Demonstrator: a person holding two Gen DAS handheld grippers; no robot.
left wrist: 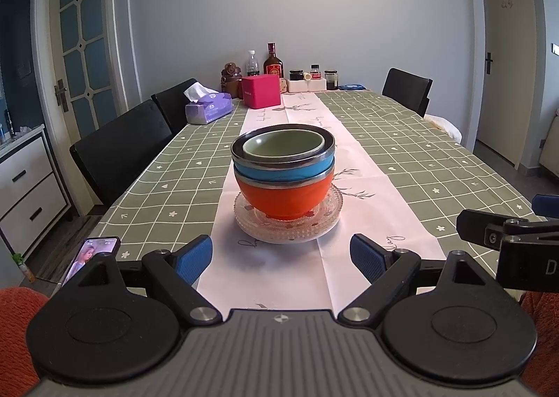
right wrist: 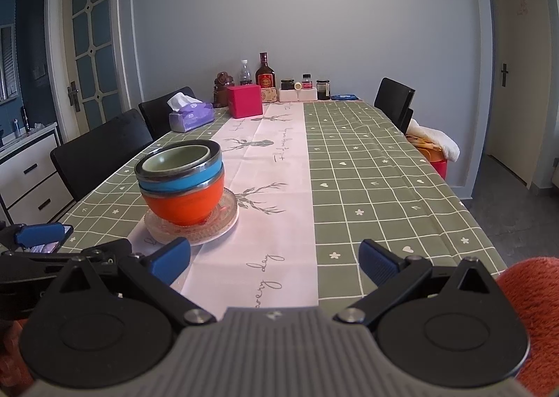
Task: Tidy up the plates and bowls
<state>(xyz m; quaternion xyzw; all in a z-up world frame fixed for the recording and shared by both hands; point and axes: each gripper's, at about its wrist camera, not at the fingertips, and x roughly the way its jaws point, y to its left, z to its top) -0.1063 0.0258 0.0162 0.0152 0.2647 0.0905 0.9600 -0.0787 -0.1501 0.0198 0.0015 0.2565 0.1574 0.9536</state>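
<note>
- Bowls nested three deep at the middle of the table [left wrist: 401,152]: green bowl [left wrist: 283,143] inside blue bowl [left wrist: 283,168] inside orange bowl [left wrist: 283,196], all upright.
- Stacked on a clear glass plate [left wrist: 325,218], itself on a white plate [left wrist: 279,239], both lying on the pale runner [left wrist: 265,278] along the table's centre.
- Left of the stack, at the table's near edge: a phone [left wrist: 91,255] with a lit screen.
- Left and beyond the stack: black chairs [left wrist: 122,149] and a purple tissue pack [left wrist: 209,108].
- Straight beyond the stack: a pink box [left wrist: 261,91], with bottles and jars [left wrist: 273,61] along the far wall.
- Just before the stack: left gripper [left wrist: 281,257], blue fingers [left wrist: 194,259] spread wide, holding nothing, clear of the plates.
- Right of the stack: right gripper [right wrist: 276,259], fingers [right wrist: 379,260] likewise spread and empty, above the runner and green checked cloth [right wrist: 377,187].
- Far right of the stack: another black chair [right wrist: 394,98] at the table's far corner.
</note>
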